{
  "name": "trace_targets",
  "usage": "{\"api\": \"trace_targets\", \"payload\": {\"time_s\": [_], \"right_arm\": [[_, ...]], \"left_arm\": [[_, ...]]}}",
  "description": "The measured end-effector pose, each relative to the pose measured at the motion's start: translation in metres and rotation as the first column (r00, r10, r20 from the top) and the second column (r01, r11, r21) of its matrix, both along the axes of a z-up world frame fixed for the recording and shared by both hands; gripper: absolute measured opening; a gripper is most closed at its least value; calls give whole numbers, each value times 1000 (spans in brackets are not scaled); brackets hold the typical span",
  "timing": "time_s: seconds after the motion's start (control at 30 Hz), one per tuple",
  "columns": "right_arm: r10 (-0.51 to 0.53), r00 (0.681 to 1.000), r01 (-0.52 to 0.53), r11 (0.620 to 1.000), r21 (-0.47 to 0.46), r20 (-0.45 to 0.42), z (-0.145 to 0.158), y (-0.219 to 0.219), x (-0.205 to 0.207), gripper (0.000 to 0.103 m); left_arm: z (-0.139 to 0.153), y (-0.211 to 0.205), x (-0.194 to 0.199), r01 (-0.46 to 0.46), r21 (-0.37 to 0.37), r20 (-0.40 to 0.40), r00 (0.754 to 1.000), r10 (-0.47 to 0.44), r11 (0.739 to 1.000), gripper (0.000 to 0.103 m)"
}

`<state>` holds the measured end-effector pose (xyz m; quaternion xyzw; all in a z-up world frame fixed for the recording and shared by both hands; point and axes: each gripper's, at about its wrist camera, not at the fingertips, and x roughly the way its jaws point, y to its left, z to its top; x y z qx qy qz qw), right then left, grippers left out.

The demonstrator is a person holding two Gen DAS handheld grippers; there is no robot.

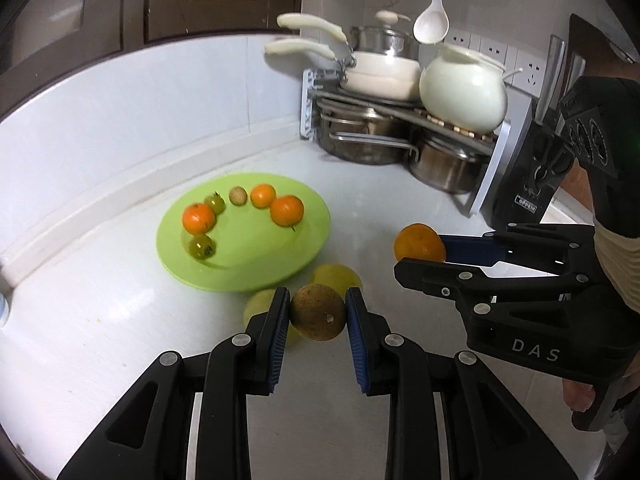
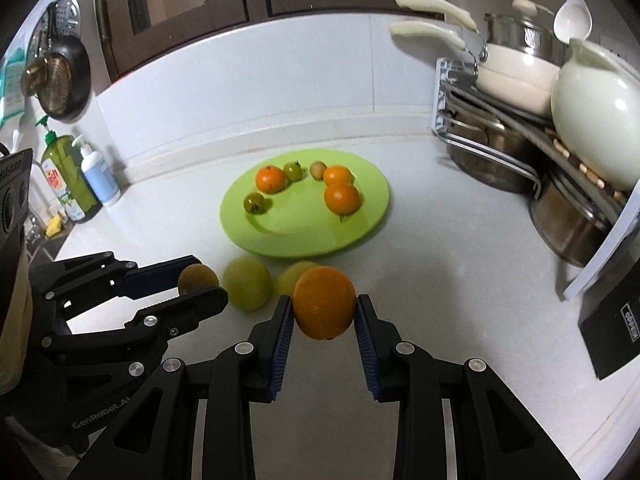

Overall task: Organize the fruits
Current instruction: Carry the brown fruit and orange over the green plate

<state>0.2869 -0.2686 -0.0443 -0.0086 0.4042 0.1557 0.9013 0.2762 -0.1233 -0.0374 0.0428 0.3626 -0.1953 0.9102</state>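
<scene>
**Two grippers, each holding a fruit above the counter**

The left gripper (image 1: 318, 312) has its ribbed blue pads (image 1: 280, 336) pressed on a round, dull brown fruit (image 1: 318, 312) with a rough, speckled skin and a small pale scar. The right gripper (image 2: 324, 308) clamps a smooth, glossy orange (image 2: 324, 302) between like pads (image 2: 282, 338). Both fruits sit at the fingertips, near the front rim of the plate (image 2: 360, 232).

The plate is a flat, round, lime-green disc with a matte plastic look, lying on a pale, faintly glossy counter (image 2: 460, 280). On it, in a loose arc, lie three small oranges (image 2: 270, 179), two small greenish tomatoes (image 2: 255, 203) and one tiny brownish fruit (image 2: 318, 170) too blurred to name.

Just in front of the plate two pale yellow-green round fruits (image 2: 248, 283) rest on the counter; the right one is mostly hidden behind the held orange, and in the left view both are partly covered by the fingers.

At the back right a metal rack (image 2: 444, 92) carries cream pans, a glossy white pot (image 2: 592, 120) and steel pots, cut off by the edge.
</scene>
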Motion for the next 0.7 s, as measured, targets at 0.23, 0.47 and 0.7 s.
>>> {"api": "trace_targets", "payload": {"time_s": [0.23,0.47,0.7], "right_arm": [[-15,999,15,1000,13,35,16,12,1,32],[-26,998,25,999,24,63,29,27,5,32],[-34,996,32,999,31,79,35,41,20,32]], "left_arm": [[16,14,2,-13,12,50,999,12,1000,29],[24,29,14,-15,30,63,998,13,999,29],[31,42,31,-8,57,95,995,2,998,29]]}}
